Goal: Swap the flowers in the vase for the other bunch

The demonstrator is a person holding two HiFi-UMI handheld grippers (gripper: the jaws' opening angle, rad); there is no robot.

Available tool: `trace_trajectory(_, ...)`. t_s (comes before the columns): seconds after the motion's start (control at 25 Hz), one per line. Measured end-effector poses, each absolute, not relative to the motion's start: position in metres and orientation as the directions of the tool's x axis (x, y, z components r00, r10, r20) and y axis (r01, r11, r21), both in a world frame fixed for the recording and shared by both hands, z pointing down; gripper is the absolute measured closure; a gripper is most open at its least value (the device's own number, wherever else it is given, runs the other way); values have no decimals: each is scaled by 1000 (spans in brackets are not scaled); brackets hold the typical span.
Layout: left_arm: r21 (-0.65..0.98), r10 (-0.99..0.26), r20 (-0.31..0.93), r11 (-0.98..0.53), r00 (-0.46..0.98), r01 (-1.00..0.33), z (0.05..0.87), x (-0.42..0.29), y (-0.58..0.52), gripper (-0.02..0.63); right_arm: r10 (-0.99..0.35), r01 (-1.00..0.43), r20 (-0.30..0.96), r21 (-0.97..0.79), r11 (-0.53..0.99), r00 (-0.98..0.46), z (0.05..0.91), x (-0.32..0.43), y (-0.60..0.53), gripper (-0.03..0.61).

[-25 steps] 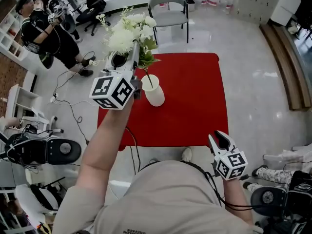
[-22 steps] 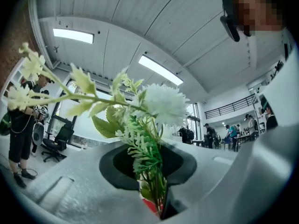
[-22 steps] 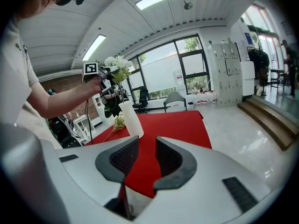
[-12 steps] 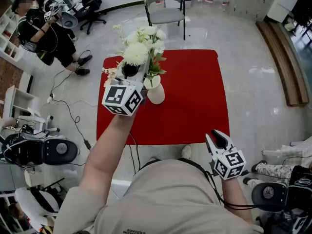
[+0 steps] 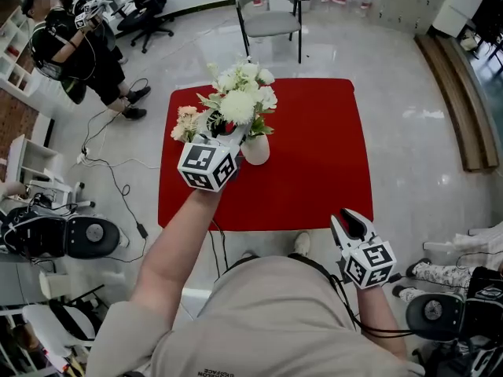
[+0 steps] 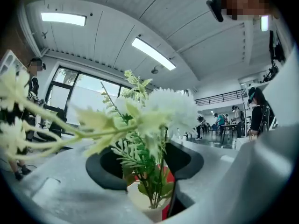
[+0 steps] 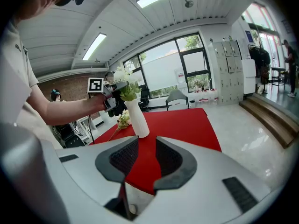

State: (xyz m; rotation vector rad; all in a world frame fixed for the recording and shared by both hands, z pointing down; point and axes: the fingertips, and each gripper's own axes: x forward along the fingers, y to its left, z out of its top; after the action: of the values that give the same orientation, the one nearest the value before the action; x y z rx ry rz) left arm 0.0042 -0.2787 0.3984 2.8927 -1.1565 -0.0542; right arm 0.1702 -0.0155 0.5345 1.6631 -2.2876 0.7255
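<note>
A bunch of white flowers point(image 5: 240, 100) stands with its stems in the white vase point(image 5: 255, 149) on the red table point(image 5: 314, 155). My left gripper point(image 5: 229, 126) is level at the vase's mouth. Its jaws are opening, and the green stems point(image 6: 154, 181) run between them over the vase rim point(image 6: 142, 205) without the pads pressing. The other bunch, cream and peach point(image 5: 186, 122), lies on the table left of the vase. My right gripper point(image 5: 351, 225) hangs near the table's front edge, open and with nothing in it point(image 7: 142, 155); from there the vase point(image 7: 136, 120) shows ahead.
A grey chair point(image 5: 271, 10) stands behind the table. A person in black point(image 5: 71, 42) stands at the far left, with cables and equipment point(image 5: 63, 238) on the floor there. A wooden step point(image 5: 460, 93) runs along the right.
My left gripper has come down with the white bunch, and its stems now sit in the vase. The right gripper has kept still.
</note>
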Motion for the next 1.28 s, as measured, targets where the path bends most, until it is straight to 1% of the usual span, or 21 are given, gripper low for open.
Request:
trace_trajectory(0.2,30,-669,47,-741,741,-671,421,4,-272,321,-823,-932,450,-264,249,-347,534,164,-18,457)
trace_trajectory(0.36,27,-659,90,-748,747,-663,435,1,-266,276,-817,-927,450,-268,262,-360,534,157,-18,457)
trace_trajectory(0.72,30,-652,160,-748,742,-663,457,-15,-256,236,-809,-921,446,-258,293,-383,526,140,-18,457)
trace_trajectory(1.28,93,-644,208,-736,736,-671,479,-48,-204,232,-801,-918,450,-230,323,-394,519,111,7,457)
